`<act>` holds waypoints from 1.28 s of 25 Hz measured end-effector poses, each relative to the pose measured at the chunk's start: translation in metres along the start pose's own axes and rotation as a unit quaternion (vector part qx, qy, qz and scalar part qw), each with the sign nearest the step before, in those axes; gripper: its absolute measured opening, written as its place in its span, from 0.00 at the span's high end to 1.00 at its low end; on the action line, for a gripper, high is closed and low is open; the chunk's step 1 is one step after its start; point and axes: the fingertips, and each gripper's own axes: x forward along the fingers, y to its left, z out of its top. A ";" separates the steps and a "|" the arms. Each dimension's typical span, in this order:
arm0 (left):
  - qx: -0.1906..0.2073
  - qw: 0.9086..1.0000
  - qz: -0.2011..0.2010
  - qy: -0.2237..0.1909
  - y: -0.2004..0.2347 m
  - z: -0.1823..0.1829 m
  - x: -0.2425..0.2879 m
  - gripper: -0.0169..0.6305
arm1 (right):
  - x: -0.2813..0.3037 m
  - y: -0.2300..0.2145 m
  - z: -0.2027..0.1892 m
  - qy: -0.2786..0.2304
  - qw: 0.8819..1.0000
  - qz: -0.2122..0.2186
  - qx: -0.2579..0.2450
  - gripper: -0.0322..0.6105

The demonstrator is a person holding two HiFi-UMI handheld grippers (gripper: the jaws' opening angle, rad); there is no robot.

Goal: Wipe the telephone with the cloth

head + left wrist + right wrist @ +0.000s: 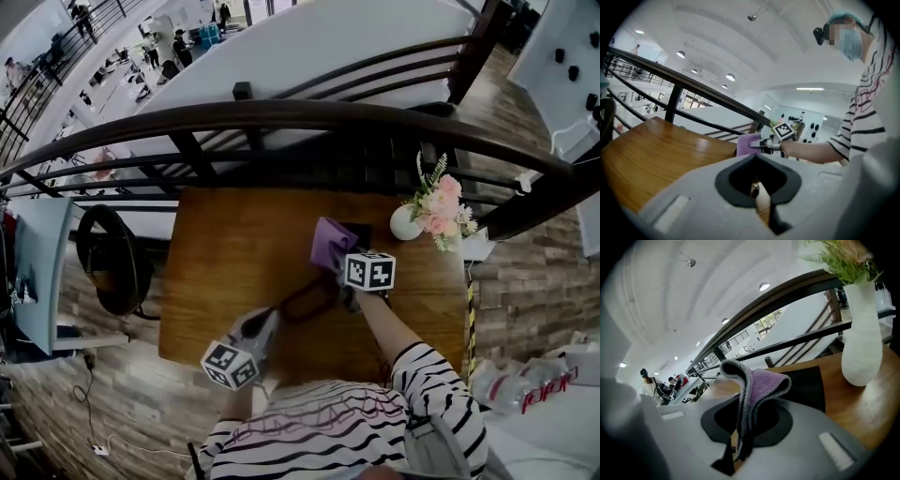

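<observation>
While the left gripper [757,190] hangs with jaws pressed together on nothing, the wooden table [656,154] spreading ahead of it, the right gripper [339,270] pinches a purple cloth [761,380] at a fold. The cloth flops soft and light over its tips. Just beyond them lies the flat black telephone [808,385], likely slick and easily nudged, so a gentle, flat press looks wise. A white vase [862,333] stands right of that claw.

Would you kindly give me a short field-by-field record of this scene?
table: wooden, by a railing
cloth: purple, pinched in right gripper
right gripper: shut on cloth, near telephone
telephone: black, flat on table, beside vase
vase: white, upright, holding flowers
left gripper: shut, empty, over table's near edge
</observation>
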 end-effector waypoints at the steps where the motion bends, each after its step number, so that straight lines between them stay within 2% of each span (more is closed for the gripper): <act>1: 0.000 1.000 -0.001 -0.001 -0.001 0.000 0.002 0.97 | -0.001 -0.005 0.000 0.001 1.000 -0.005 0.000 0.89; 10: 0.006 1.000 -0.019 0.005 -0.016 0.001 0.027 0.97 | -0.031 -0.066 0.004 -0.017 0.998 -0.059 0.023 0.89; 21: 0.015 0.999 -0.046 0.019 -0.036 -0.003 0.042 0.97 | -0.091 -0.132 0.008 -0.042 0.987 -0.148 0.041 0.89; 25: 0.017 0.998 -0.055 0.019 -0.040 -0.004 0.042 0.97 | -0.102 -0.123 0.005 -0.055 0.987 -0.142 0.047 0.89; 32: 0.015 0.998 -0.059 0.014 -0.041 -0.004 0.030 0.97 | -0.094 -0.049 0.000 -0.077 0.995 -0.062 0.024 0.89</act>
